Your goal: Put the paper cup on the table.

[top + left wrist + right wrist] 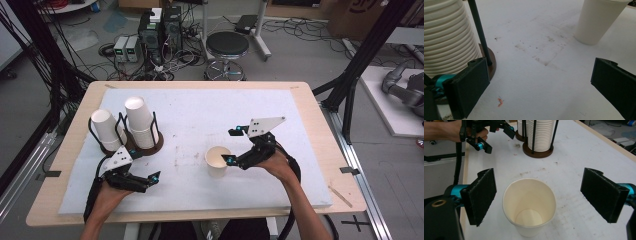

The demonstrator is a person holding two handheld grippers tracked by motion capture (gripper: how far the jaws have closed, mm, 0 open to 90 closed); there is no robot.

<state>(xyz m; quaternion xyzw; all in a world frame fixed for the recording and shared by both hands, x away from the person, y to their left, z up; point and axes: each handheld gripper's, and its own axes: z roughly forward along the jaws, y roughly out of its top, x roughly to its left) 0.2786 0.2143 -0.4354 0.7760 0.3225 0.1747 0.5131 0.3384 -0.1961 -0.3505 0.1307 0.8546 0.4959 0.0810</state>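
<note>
A single white paper cup (217, 161) stands upright and empty near the middle of the white mat (200, 107). My right gripper (231, 146) is open just right of it, one jaw near the rim. In the right gripper view the cup (529, 205) sits between the wide-apart black pads (482, 195), untouched. Two stacks of upside-down cups (141, 122) stand in a brown-based wire holder (155, 145) at the left. My left gripper (150, 181) is open in front of that holder, holding nothing. Its own view has the near stack (446, 37) at left and the single cup (599, 21) at top right.
The mat lies on a wooden table (310, 107). Stains mark the mat (544, 53) between holder and cup, and a small orange scrap (500, 102) lies near the left gripper. A black stool (227, 47) and computer boxes (160, 30) stand on the floor beyond the table.
</note>
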